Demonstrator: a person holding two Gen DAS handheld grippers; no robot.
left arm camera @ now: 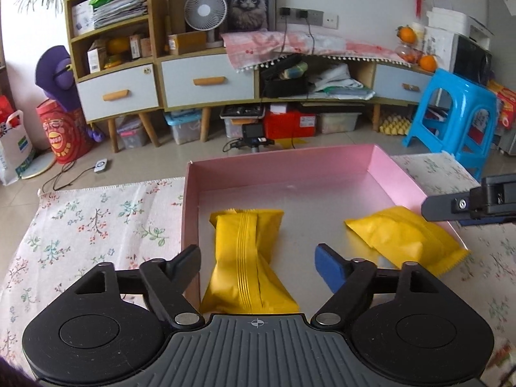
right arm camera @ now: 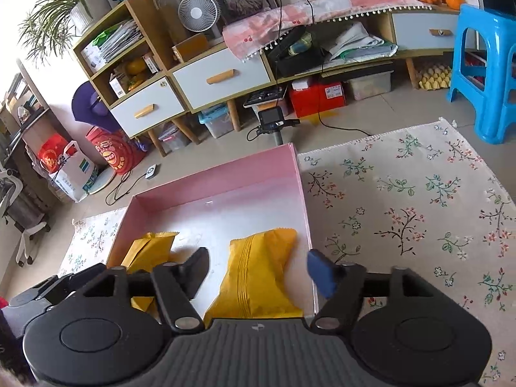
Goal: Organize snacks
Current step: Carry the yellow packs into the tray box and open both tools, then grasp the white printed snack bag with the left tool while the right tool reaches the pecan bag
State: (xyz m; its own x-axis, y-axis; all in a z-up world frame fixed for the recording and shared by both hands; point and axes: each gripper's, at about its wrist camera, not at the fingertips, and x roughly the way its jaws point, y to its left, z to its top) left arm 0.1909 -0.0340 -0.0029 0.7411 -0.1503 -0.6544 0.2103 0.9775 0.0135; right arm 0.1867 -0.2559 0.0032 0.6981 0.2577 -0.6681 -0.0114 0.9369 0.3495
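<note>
Both grippers stand wide open with nothing between their fingers; the left gripper (left arm camera: 258, 259) hovers over the near edge of the pink box (left arm camera: 380, 164), and a yellow snack packet (left arm camera: 250, 261) lies lengthwise straight ahead between its jaws, seam side up; a second yellow packet (left arm camera: 403, 235) lies beyond the blue-padded jaw, toward the box's far side wall, at a slant; the right gripper (right arm camera: 258, 269) frames that second packet between its own jaws, while the first shows past its black jaw, partly hidden; both packets rest on the box floor, apart from one another; judging by the crumpled film and puffed middle, they look light, soft and a little slippery, likely to crush if squeezed hard; the pinched waist or a crimped end looks the surest place to hold; the floral cloth (right arm camera: 403, 213) spreads under the box
</note>
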